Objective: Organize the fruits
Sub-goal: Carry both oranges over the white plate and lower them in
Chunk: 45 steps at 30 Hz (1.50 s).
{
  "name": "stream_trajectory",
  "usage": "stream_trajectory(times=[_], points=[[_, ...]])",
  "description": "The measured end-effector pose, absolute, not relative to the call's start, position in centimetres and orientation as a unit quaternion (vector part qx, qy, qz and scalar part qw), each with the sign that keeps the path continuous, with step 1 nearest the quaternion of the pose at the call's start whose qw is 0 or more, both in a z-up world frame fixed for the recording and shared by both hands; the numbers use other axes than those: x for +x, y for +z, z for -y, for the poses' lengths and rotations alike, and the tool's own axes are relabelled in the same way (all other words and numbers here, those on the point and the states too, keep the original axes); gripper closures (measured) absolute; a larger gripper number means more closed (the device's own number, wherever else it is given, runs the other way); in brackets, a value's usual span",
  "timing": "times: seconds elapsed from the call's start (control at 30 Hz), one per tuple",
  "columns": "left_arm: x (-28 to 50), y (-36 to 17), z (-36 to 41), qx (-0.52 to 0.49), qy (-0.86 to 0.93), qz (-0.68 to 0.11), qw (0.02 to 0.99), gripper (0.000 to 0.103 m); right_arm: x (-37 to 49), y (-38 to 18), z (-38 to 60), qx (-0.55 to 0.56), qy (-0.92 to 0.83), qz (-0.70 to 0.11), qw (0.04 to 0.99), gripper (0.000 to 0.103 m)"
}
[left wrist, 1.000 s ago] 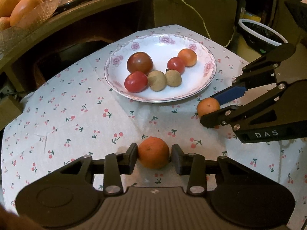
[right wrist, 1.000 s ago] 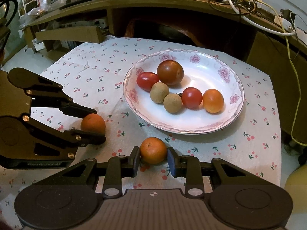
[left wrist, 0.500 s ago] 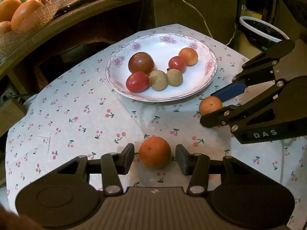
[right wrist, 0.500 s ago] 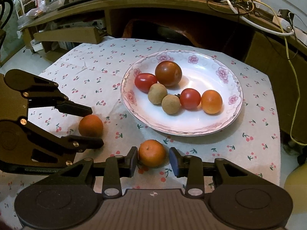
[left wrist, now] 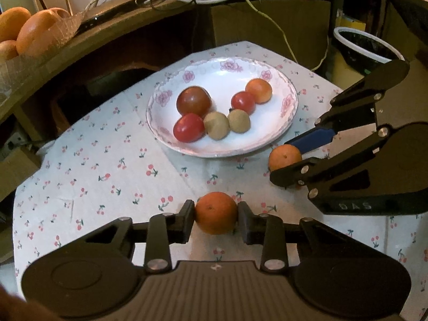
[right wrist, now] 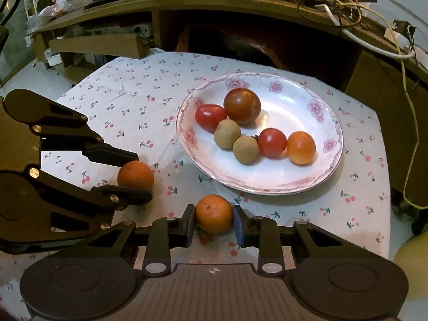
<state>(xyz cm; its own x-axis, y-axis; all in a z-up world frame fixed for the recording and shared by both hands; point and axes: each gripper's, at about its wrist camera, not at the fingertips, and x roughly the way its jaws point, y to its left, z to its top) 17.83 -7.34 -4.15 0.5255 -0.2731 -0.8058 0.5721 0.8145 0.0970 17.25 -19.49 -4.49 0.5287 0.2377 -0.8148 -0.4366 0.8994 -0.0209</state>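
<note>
Bench (left wrist: 112, 165) under a white cloth printed with small red cherries fills both wrist views. Near its middle sits the white round plate with pink flowers on its rim (left wrist: 287, 104), carrying six fruits: one large dark red-brown tomato (left wrist: 194, 101), two red tomatoes, two tan round fruits and one orange-red tomato (left wrist: 258, 87). That group lies as it did a second ago.

Left tool (left wrist: 216, 220) is black, and its jaws have just been closing: half a second ago they stood clear on both sides of the larger orange mandarin (left wrist: 216, 212), and now both pads press that fruit, which rests on the cloth at six o'clock from the plate in the left view.

Right tool (right wrist: 214, 222), black with blue pads, has likewise just been closing from a looser stance, and its pads now grip the smaller orange mandarin (right wrist: 214, 213), on the cloth just off the plate's near rim, at about seven o'clock from the plate in the right view.

Each mandarin is still on the cloth, where it lay a second ago. The two are near each other but apart.
</note>
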Motion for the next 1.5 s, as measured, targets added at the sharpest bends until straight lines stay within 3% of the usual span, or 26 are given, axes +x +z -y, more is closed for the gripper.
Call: stream_trajectory(times=[0.83, 1.5], points=[[19.1, -1.4, 8.2, 0.160, -0.239, -0.375, 0.881, 0.063, 17.3, -1.4, 20.4, -0.082, 0.182, -0.399, 0.895, 0.074], [22.0, -2.9, 9.7, 0.160, -0.229, -0.375, 0.884, 0.064, 19.9, -2.3, 21.6, -0.077, 0.139, -0.399, 0.903, 0.074]])
